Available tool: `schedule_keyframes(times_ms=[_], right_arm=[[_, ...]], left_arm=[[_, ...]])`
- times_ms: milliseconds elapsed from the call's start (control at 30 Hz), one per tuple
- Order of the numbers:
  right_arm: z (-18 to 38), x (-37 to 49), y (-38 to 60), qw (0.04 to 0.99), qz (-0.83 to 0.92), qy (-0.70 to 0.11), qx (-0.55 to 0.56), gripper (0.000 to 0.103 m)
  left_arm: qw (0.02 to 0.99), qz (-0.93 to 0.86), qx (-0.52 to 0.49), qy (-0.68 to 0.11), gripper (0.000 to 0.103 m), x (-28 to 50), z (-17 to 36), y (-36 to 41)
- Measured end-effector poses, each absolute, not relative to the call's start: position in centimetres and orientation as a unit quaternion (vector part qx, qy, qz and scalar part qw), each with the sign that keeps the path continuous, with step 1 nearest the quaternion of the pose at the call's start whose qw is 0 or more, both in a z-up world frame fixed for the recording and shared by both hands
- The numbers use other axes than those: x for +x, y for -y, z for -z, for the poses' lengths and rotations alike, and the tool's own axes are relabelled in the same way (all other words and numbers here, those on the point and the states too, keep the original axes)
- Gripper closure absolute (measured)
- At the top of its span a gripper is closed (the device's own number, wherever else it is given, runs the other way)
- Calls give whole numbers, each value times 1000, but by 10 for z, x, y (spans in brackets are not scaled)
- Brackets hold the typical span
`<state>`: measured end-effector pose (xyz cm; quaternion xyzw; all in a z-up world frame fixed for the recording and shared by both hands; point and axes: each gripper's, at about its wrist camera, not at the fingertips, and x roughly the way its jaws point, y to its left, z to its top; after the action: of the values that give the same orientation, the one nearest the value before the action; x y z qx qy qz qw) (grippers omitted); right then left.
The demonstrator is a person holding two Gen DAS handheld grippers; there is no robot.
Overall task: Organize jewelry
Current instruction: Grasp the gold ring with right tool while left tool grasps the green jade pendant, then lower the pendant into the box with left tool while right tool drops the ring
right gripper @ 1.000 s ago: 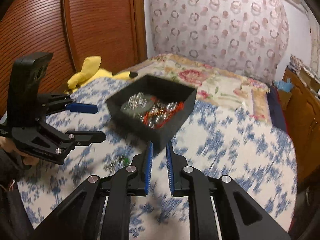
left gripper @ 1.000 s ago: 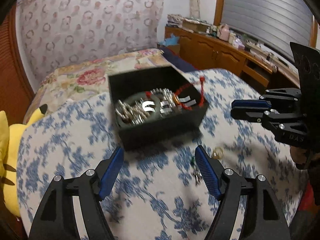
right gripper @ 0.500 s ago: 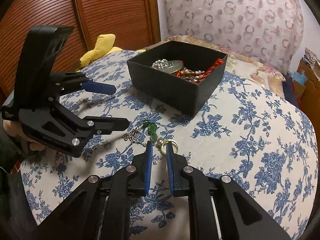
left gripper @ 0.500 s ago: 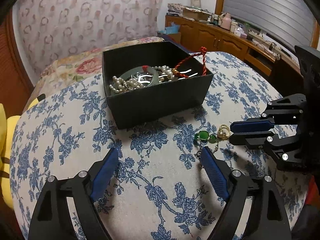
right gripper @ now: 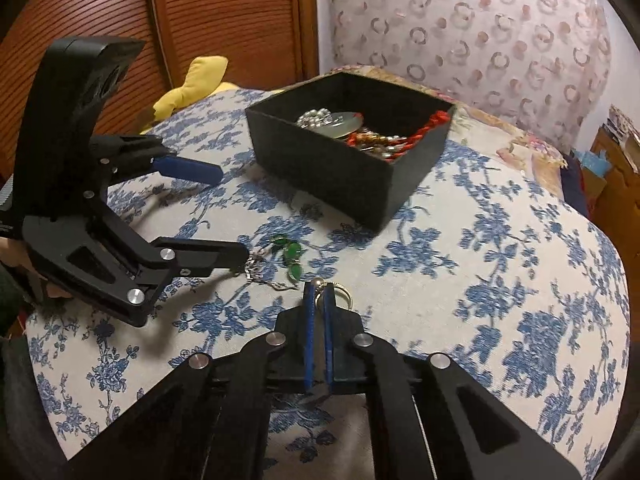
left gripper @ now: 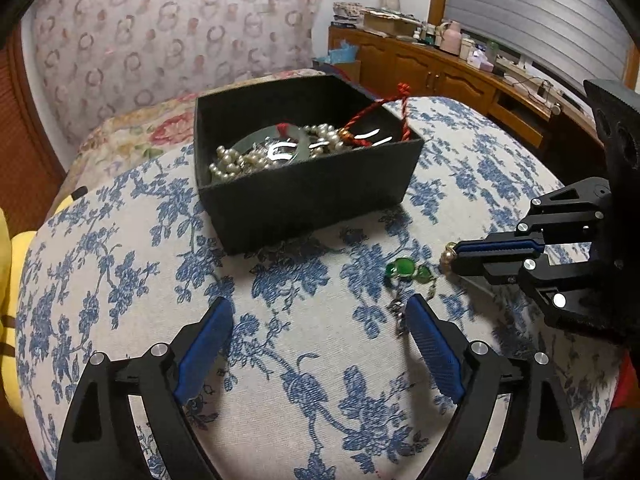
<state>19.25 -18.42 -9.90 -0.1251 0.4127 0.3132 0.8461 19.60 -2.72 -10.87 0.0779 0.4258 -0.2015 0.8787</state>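
A black open box (left gripper: 312, 196) (right gripper: 340, 168) on the blue-flowered cloth holds pearls, a pale jade disc and a red cord. In front of it lies a green-stone piece on a silver chain (left gripper: 406, 270) (right gripper: 290, 254). My right gripper (right gripper: 319, 294) (left gripper: 454, 258) is shut on a gold ring with a pearl (right gripper: 338, 292) (left gripper: 448, 256), low at the cloth. My left gripper (left gripper: 320, 316) (right gripper: 228, 216) is open and empty, its right finger beside the chain.
A yellow plush toy (right gripper: 192, 84) lies at the cloth's far left edge. A flowered bedspread (left gripper: 132, 136) and patterned curtain stand behind the box. A wooden cabinet with clutter (left gripper: 440, 64) runs along the right wall.
Both grippers have come down closer to the cloth. My right gripper has moved forward onto the gold ring and closed on it. My left gripper stays open.
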Motion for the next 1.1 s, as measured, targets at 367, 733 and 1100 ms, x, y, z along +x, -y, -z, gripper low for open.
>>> schedule_keyframes(times_ms=[367, 733, 1100], right_arm=[[97, 188, 212, 857, -295, -410, -101, 98], [96, 186, 214, 859, -296, -406, -97, 98], [73, 186, 210, 869, -295, -385, -95, 98]], left_arm=[[867, 237, 97, -427, 57, 205, 105, 59], [864, 247, 97, -427, 98, 206, 106, 65], [885, 246, 79, -387, 98, 194, 69, 53]])
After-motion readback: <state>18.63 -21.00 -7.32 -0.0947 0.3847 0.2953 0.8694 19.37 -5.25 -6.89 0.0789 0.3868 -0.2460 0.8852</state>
